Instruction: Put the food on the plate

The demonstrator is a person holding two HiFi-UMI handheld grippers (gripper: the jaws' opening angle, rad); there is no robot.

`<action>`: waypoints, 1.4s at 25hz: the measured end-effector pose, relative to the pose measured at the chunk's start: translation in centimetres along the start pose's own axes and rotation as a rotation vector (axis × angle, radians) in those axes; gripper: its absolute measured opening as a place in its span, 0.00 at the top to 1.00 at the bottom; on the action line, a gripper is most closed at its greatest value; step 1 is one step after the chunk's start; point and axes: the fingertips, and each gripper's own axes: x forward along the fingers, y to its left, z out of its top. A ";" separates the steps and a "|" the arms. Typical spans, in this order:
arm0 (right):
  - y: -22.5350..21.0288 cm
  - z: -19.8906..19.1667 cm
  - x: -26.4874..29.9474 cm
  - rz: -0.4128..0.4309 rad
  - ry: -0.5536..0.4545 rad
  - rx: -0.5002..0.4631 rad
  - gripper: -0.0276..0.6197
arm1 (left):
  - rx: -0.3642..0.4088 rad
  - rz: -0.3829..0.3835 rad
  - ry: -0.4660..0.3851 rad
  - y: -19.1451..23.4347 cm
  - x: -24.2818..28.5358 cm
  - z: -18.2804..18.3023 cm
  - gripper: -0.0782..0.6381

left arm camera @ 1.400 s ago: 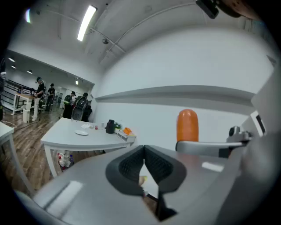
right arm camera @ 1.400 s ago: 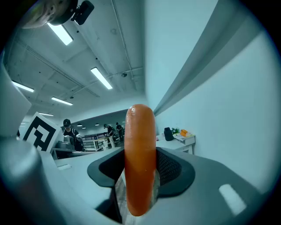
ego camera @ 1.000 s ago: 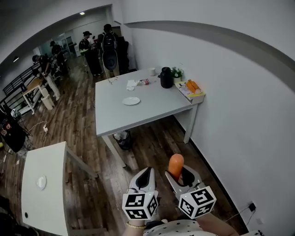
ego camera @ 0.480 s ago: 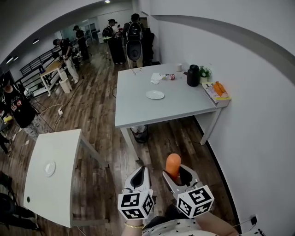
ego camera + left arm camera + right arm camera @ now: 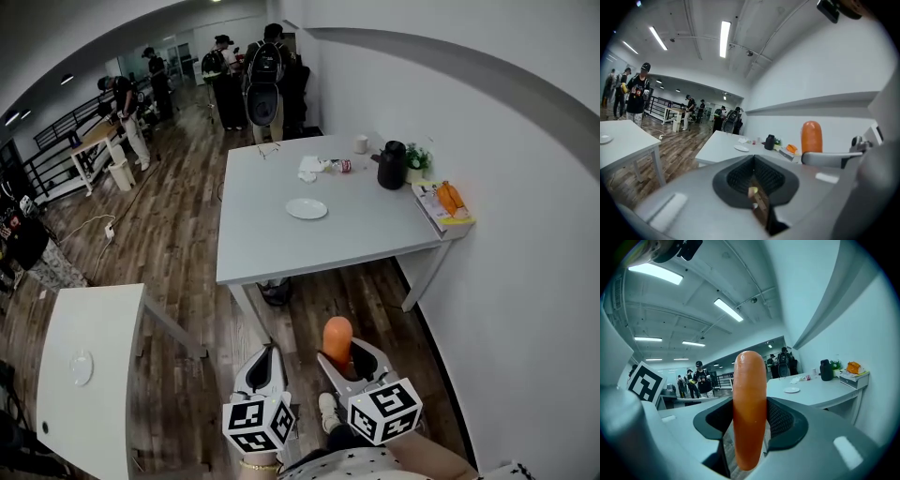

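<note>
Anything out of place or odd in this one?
Nothing spilled or broken. The sausage stands upright in the right tongs, far from the empty plate; crumpled paper lies beyond it on the table.

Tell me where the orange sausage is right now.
Low in the head view, the orange sausage stands upright, clamped by the jaws of the right gripper, beside the left gripper, over the wood floor short of the grey table.
</note>
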 end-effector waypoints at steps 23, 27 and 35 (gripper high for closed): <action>-17.8 7.0 23.7 0.026 0.058 -0.091 0.63 | 0.012 0.036 -0.021 5.3 27.9 7.6 0.88; -20.7 6.8 27.5 0.008 0.090 -0.097 0.63 | 0.006 0.016 0.000 6.5 32.9 7.7 0.88; -26.9 7.1 36.8 -0.009 0.193 -0.126 0.63 | 0.021 -0.035 0.031 8.9 43.4 9.0 0.88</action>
